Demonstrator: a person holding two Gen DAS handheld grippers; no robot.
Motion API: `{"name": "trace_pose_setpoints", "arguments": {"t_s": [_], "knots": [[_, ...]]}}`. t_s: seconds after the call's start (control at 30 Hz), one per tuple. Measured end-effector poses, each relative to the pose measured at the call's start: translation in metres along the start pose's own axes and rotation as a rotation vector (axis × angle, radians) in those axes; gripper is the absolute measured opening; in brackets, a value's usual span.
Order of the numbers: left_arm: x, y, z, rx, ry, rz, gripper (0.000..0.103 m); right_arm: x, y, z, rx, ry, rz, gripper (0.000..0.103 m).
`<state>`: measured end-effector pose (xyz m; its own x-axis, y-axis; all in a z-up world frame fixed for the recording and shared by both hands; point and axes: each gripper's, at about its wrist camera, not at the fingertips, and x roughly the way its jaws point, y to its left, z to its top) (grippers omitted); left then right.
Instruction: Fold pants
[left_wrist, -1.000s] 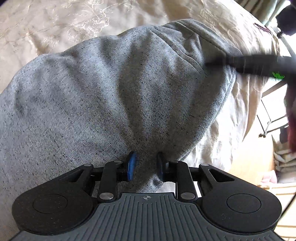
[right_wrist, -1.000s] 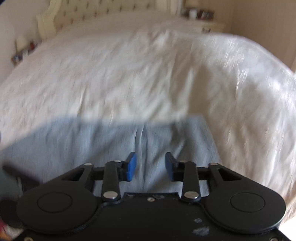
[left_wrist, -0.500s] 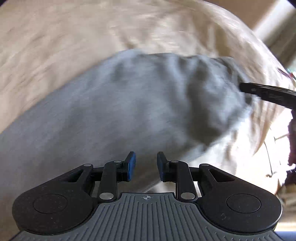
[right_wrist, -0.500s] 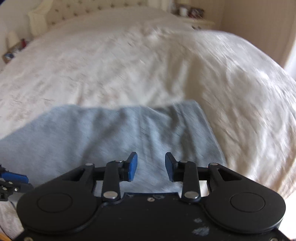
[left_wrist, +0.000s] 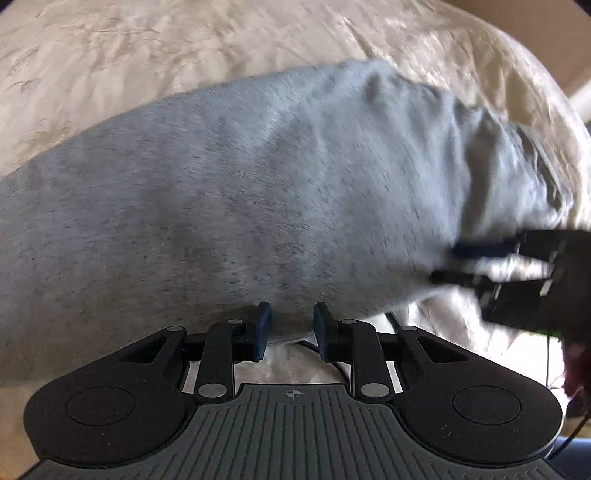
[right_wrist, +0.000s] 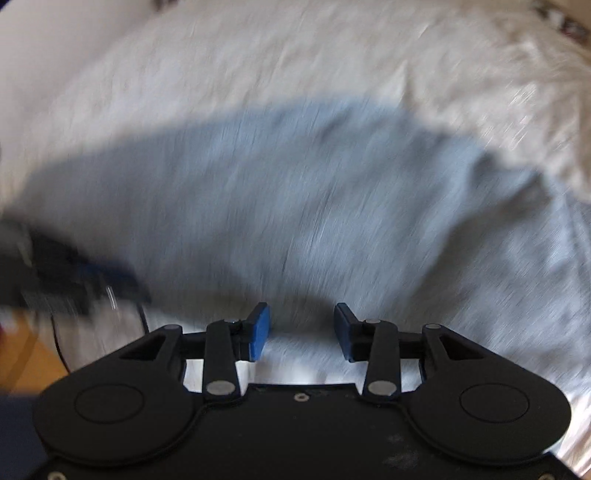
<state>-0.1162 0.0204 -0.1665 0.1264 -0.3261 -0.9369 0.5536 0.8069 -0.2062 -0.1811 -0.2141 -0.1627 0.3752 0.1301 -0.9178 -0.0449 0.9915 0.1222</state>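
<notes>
One pair of grey pants (left_wrist: 240, 192) lies on one bed, which is covered by one cream bedspread (left_wrist: 147, 48). Two tools are in view: the left tool (left_wrist: 291, 328), with two blue-padded fingers (left_wrist: 263, 325), and the right tool (right_wrist: 301, 328), likewise with two blue-padded fingers (right_wrist: 258, 328). Each tool also shows once in the other's camera, blurred, at the edge of the pants. One thin dark cable (left_wrist: 391, 317) runs below the pants' near edge.
</notes>
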Motion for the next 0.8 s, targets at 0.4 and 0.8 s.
{"name": "trace_pose_setpoints", "arguments": {"t_s": [0.4,0.8], "knots": [[-0.078,0.112,-0.033,-0.286,-0.238,-0.068,0.062,-0.035,0.029,0.036,0.031,-0.121,-0.006,0.053],[-0.106,0.232,-0.097,-0.608,-0.283,0.062,0.08,-0.027,0.139,0.069,-0.077,-0.107,0.092,0.06]]}}
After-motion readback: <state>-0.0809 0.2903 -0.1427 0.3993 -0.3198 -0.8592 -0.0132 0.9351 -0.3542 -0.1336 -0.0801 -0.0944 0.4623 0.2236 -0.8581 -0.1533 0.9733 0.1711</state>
